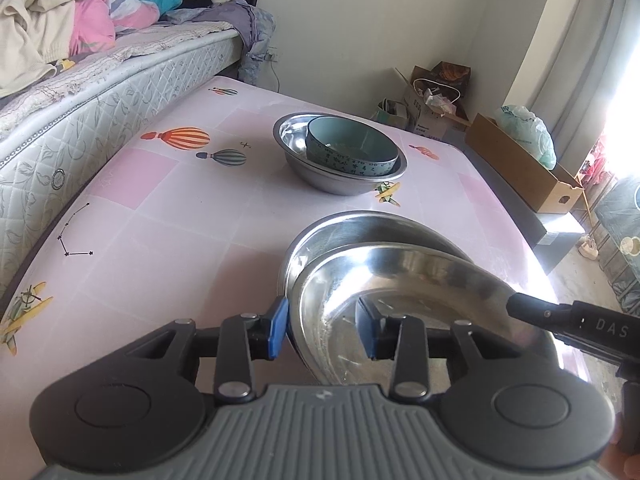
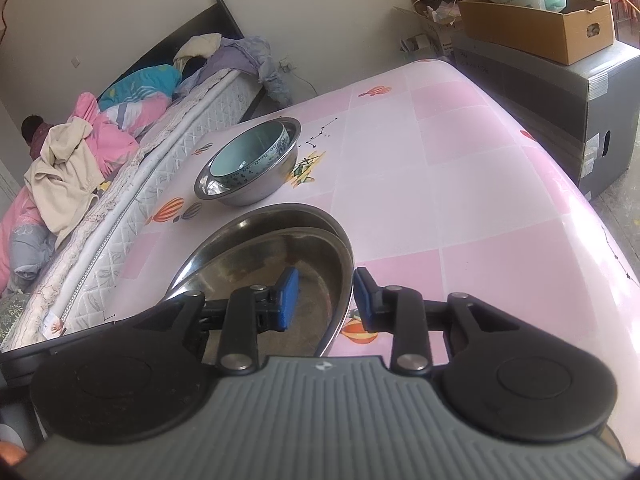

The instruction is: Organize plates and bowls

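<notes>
The pink patterned table (image 1: pixel 160 208) fills the view, and on it two groups of dishes. Nearest the grippers, a steel plate (image 1: pixel 400 292) sits nested in a second steel plate (image 1: pixel 352 228) beneath it, the pair close to the table's near edge. Farther back, well apart, a steel bowl (image 1: pixel 304 160) holds a teal ceramic bowl (image 1: pixel 352 152), which looks to have nothing in it.

Now the tools: the left gripper (image 1: pixel 322 328) straddles the top plate's rim, fingers apart, one pad outside and one inside, neither pressing. The right gripper (image 2: pixel 326 300) does the same on the opposite rim, fingers parted, nothing clamped.

Handling-wise, those plates look light, stiff and slick; the thin raised rim seems the only real purchase, and polished steel could slide under the pads. The ceramic bowl is likely heavier and chippable, so its wall wants a gentle pinch.
</notes>
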The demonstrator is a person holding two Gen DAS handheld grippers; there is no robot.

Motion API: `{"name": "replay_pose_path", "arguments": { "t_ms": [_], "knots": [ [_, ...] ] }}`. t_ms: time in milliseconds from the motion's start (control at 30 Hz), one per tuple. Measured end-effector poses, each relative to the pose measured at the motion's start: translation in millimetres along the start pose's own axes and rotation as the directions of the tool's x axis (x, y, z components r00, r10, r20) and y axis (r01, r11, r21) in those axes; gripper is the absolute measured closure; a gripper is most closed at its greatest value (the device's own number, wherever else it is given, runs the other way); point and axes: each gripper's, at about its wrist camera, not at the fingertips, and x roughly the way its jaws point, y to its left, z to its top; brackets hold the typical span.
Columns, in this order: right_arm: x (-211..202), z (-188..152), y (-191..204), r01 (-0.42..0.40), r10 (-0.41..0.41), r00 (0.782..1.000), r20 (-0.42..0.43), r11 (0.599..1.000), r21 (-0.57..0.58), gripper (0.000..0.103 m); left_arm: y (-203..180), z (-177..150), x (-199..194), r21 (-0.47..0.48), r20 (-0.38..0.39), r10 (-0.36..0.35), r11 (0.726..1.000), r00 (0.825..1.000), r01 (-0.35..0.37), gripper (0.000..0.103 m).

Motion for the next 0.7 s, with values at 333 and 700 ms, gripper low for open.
{"name": "replay_pose_path", "arguments": {
  "t_ms": [333,700],
  "knots": [
    [-17,2,-3,0.004,-0.005,0.999,0.035,1.0,0.01,0.062,-1,-2,-24,-0.003,0.034,-0.021,1.0,0.999,0.021,0.059],
    [-79,-15,-27,-0.041,0.037,0.997,0.067,0.998,0.057,0.053,-12,-35,-48,-0.002,-0.051,-0.073,0.997,0.996,0.073,0.042]
  ]
}}
